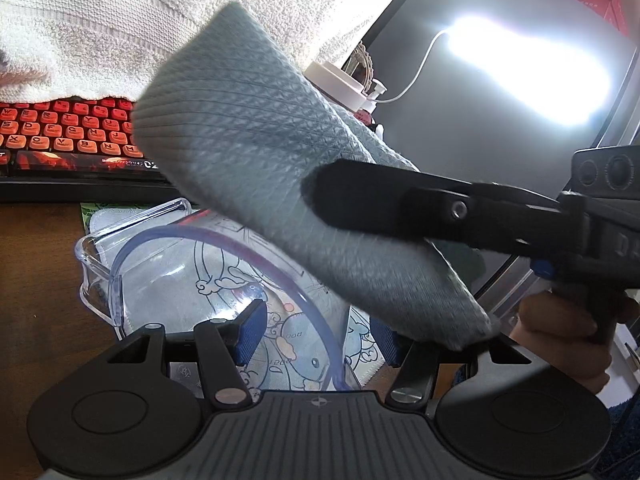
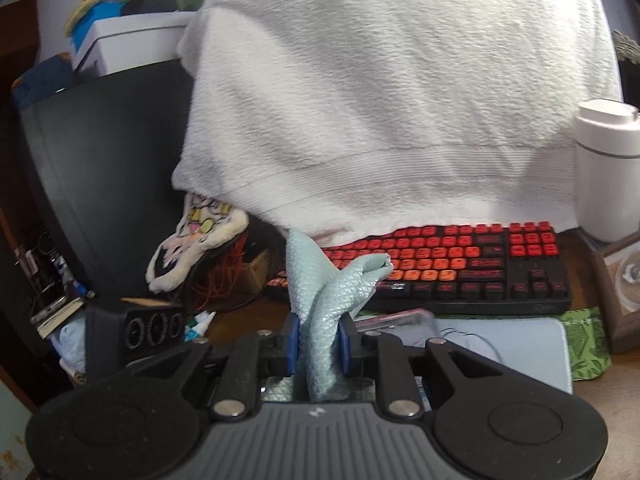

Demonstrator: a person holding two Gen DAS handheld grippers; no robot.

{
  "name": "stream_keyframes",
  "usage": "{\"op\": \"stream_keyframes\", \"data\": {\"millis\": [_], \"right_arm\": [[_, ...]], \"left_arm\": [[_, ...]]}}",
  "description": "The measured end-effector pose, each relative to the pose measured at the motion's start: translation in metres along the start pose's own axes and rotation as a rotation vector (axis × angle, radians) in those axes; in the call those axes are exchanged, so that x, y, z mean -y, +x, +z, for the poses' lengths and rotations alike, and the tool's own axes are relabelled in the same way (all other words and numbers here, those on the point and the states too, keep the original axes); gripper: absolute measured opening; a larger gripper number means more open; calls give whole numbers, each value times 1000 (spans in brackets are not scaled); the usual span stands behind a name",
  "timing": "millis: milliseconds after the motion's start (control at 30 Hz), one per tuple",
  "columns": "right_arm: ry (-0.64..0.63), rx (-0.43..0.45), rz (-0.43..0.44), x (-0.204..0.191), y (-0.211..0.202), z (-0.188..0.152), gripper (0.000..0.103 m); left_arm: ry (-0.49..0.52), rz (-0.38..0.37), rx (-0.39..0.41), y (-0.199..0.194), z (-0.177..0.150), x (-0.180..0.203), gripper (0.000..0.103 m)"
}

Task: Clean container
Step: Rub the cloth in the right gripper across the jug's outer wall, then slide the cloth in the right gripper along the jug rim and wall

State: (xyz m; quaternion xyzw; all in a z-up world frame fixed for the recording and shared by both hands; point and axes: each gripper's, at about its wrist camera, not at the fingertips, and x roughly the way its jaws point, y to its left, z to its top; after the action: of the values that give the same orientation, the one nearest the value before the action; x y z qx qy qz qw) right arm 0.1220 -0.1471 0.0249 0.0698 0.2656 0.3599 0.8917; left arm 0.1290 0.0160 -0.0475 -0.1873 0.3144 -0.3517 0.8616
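Your right gripper (image 2: 318, 350) is clamped on the cloth (image 2: 320, 320): its blue pads (image 2: 291, 346) sit close together with the pale green fabric bunched between them, and the loose end fans up past the fingertips toward the keyboard (image 2: 460, 268). In the left wrist view that same gripper (image 1: 316, 196) comes in from the right, with your hand (image 1: 560, 336) on its handle, and the cloth (image 1: 260, 160) hangs just over the container (image 1: 168, 272); whether they touch is hard to tell from here.

Your left gripper (image 1: 316, 334) is set wide, one blue pad (image 1: 252, 332) inside the container and the other outside its wall, mostly hidden under the cloth. The blue-tinted rim runs between them, so it looks to be gripping the wall, though the contact itself is hidden.

The container is clear plastic with a spout, tilted with its mouth toward the camera, over a cartoon-printed mat (image 1: 360, 344) on the brown desk (image 1: 40, 280).

Beyond it lies the red-keyed keyboard (image 1: 68, 132). A white towel (image 2: 380, 100) hangs down over the keyboard's far edge. At the far right a lamp (image 1: 528, 68) glares brightly.
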Motion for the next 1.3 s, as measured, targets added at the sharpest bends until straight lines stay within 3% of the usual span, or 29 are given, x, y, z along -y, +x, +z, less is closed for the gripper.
{"op": "stream_keyframes", "data": {"millis": [233, 467, 1300], "right_arm": [[-6, -12, 14, -1, -2, 1, 19], [59, 16, -63, 22, -8, 4, 19], [125, 18, -43, 25, -13, 8, 19]], "left_arm": [[-1, -1, 0, -1, 1, -1, 56], [1, 0, 0, -1, 1, 0, 56], [0, 2, 1, -2, 0, 2, 56]]}}
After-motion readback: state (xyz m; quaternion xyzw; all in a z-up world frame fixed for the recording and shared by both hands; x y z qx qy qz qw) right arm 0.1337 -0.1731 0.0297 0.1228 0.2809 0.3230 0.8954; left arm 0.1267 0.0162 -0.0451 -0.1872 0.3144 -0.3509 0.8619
